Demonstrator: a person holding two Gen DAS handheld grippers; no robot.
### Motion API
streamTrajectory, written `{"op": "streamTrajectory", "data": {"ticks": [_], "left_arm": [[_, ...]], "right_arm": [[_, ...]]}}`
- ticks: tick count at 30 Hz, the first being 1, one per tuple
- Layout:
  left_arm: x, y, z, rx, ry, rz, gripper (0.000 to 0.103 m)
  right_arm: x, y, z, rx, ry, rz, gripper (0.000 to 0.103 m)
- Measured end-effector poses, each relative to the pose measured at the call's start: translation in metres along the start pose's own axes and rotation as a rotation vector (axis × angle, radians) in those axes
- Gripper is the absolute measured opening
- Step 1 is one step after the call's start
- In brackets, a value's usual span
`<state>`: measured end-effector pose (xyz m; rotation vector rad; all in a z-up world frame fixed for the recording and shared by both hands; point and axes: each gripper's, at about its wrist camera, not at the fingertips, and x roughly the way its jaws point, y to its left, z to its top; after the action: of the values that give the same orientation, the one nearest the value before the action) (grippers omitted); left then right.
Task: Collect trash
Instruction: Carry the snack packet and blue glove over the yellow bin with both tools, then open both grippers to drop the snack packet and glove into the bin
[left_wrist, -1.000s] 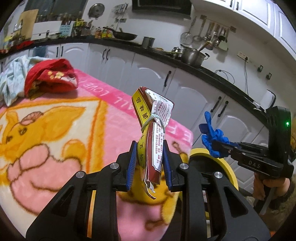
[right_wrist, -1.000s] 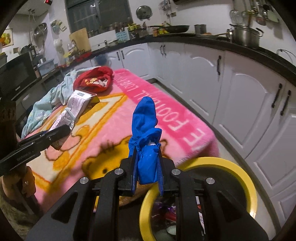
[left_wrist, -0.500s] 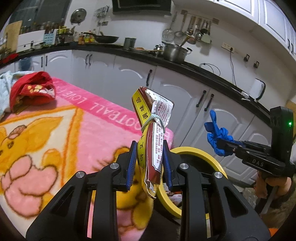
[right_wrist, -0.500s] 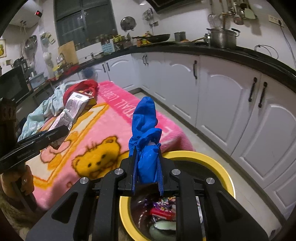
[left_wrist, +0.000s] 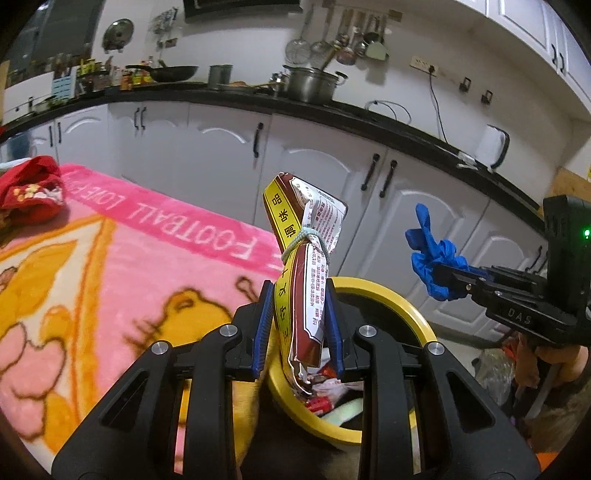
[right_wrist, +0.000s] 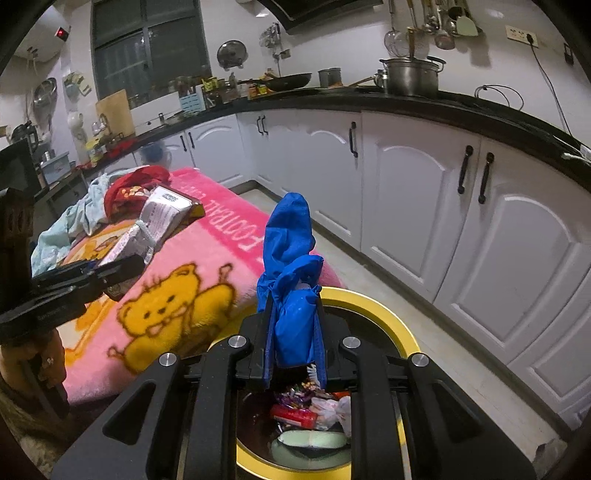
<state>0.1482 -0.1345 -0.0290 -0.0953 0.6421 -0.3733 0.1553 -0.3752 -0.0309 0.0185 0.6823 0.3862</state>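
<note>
Left claw (left_wrist: 298, 332) clenched on tied packet (left_wrist: 308, 258), right claw (right_wrist: 293, 341) on blue glove (right_wrist: 291, 280), above yellow bin (right_wrist: 391, 325).

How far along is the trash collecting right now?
Partly done: the yellow-rimmed trash bin already holds wrappers. In hand: the left gripper clamps a tied yellow and maroon snack packet, and the right gripper clamps a crumpled blue plastic glove, both above the bin. Left: releasing both. The red cloth bundle and pale cloth stay on the pink blanket.
</note>
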Motion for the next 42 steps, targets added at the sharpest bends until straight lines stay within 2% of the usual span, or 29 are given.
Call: {"op": "streamTrajectory", "data": {"ticks": [7, 20, 27, 30, 32, 36, 37, 38, 39, 42], "left_arm": [[0.026, -0.015, -0.012, 0.034, 0.064, -0.022, 0.02], [0.062, -0.04, -0.032, 0.083, 0.156, -0.074, 0.02], [0.074, -0.037, -0.039, 0.072, 0.193, -0.081, 0.02], [0.077, -0.036, -0.041, 0.053, 0.202, -0.091, 0.02], [0.079, -0.036, -0.041, 0.051, 0.205, -0.094, 0.021], [0.077, -0.034, -0.04, 0.052, 0.194, -0.084, 0.021], [0.076, -0.033, -0.04, 0.05, 0.192, -0.078, 0.024], [0.075, -0.033, -0.039, 0.048, 0.192, -0.077, 0.035], [0.073, -0.031, -0.039, 0.044, 0.189, -0.073, 0.04], [0.066, -0.027, -0.036, 0.043, 0.171, -0.057, 0.044]], "right_arm": [[-0.003, -0.015, -0.012, 0.025, 0.001, -0.018, 0.017], [0.017, -0.031, -0.046, 0.059, 0.081, -0.026, 0.019], [0.03, -0.031, -0.058, 0.075, 0.119, -0.018, 0.023], [0.033, -0.03, -0.06, 0.077, 0.128, -0.024, 0.024], [0.033, -0.03, -0.06, 0.083, 0.125, -0.029, 0.032], [0.031, -0.033, -0.059, 0.091, 0.116, -0.038, 0.036], [0.031, -0.033, -0.059, 0.095, 0.114, -0.042, 0.038], [0.029, -0.034, -0.059, 0.102, 0.11, -0.042, 0.04], [0.029, -0.035, -0.059, 0.106, 0.107, -0.045, 0.041], [0.025, -0.034, -0.056, 0.109, 0.095, -0.05, 0.044]]}}
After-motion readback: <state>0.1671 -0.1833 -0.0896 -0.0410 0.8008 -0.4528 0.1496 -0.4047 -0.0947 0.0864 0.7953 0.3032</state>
